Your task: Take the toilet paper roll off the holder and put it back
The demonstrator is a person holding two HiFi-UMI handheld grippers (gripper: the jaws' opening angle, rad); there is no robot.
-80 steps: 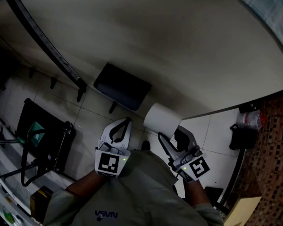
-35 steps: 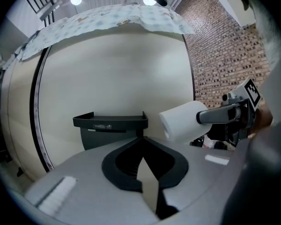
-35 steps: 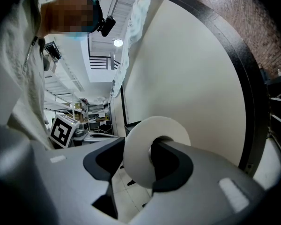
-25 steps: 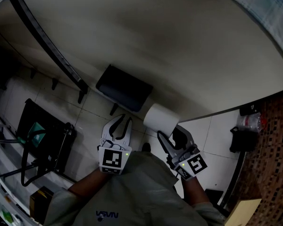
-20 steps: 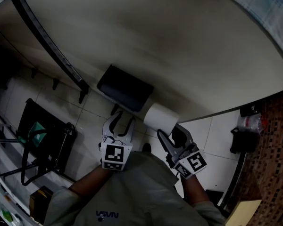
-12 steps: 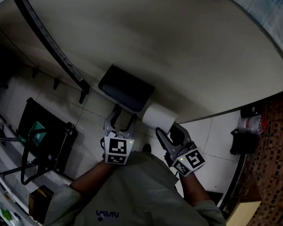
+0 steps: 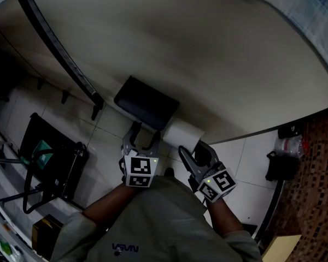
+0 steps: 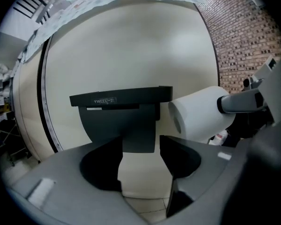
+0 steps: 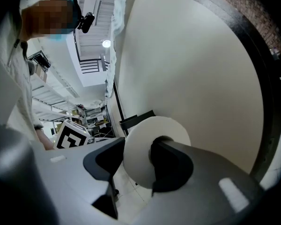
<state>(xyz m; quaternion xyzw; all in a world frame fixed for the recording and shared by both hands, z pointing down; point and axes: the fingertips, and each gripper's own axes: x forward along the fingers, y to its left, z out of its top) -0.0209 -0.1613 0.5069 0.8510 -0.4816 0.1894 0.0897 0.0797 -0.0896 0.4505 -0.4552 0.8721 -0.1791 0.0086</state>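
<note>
Toilet-roll replacement at mid-cycle, read left to right. The left gripper [image 7: 143, 134], one in number, has jaws that have just been opening and now stand spread wide, with the pads pressing on nothing. The lower panel of the holder shows through their gap, and it cannot be told whether it lies inside the jaws or just beyond them. The holder [image 7: 146, 103], one, is dark grey and fixed to the curved cream wall [image 7: 218, 53]; it has a flat cover plate on top and carries no roll. The toilet paper roll [image 7: 181, 134], one, is white and off the holder. It is carried in the air just beside the holder's right end, with its hollow core turned toward the holder. The right gripper [image 7: 192, 147], one, is clamped on the roll's far end, with one finger [image 9: 103, 161] outside the paper and the other over the core opening. There are two marker cubes, one per gripper. As a judgement of progress, the removal half is done, since the roll is free and carried. The return half is left: lining the core up with the holder, sliding the roll on, and letting go.
</note>
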